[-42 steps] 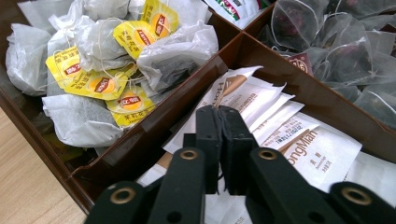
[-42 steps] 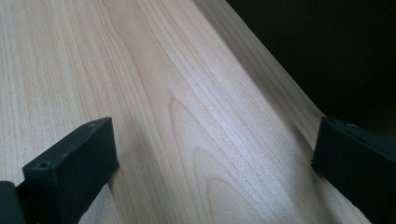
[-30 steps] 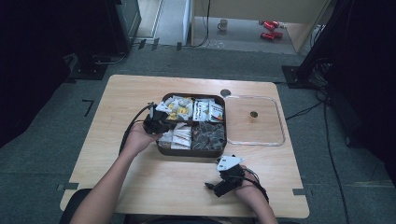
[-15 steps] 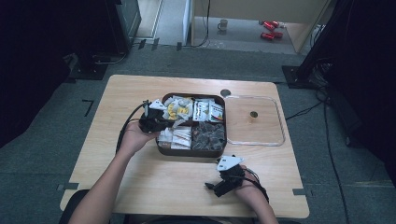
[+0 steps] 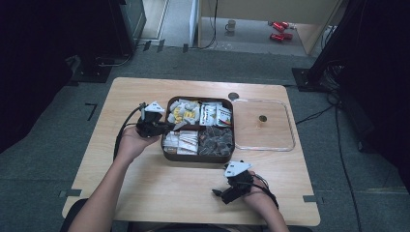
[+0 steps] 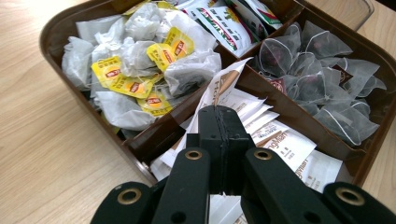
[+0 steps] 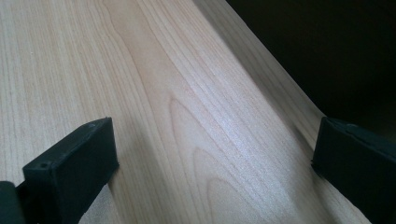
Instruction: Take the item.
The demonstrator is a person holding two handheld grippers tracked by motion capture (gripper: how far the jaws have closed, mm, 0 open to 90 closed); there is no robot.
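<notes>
Pale wooden table (image 5: 145,193) stands on a grey floor with dark equipment around it, and carries a brown divided tray (image 5: 199,157) near its middle and a clear plastic lid (image 5: 285,140) just beside the tray. Over the tray's near left edge hangs the left gripper (image 6: 219,135), its jaws pressed flat together with a white paper sachet (image 6: 231,86) caught between their tips; the sachet sticks up past the tips, above the compartment of flat white sachets (image 6: 285,149) that lies directly beneath the jaws. Ahead of the jaws and to their left sits the compartment of tea bags with yellow tags (image 6: 140,79); ahead and to their right are the clear pyramid bags (image 6: 322,88), and farthest off the printed packets (image 6: 229,23). In the high view the left gripper (image 5: 167,126) points at the tray's left side. Well apart, near the table's front edge, the right gripper (image 7: 212,154) rests low over bare wood, its jaws spread wide with nothing between them.
</notes>
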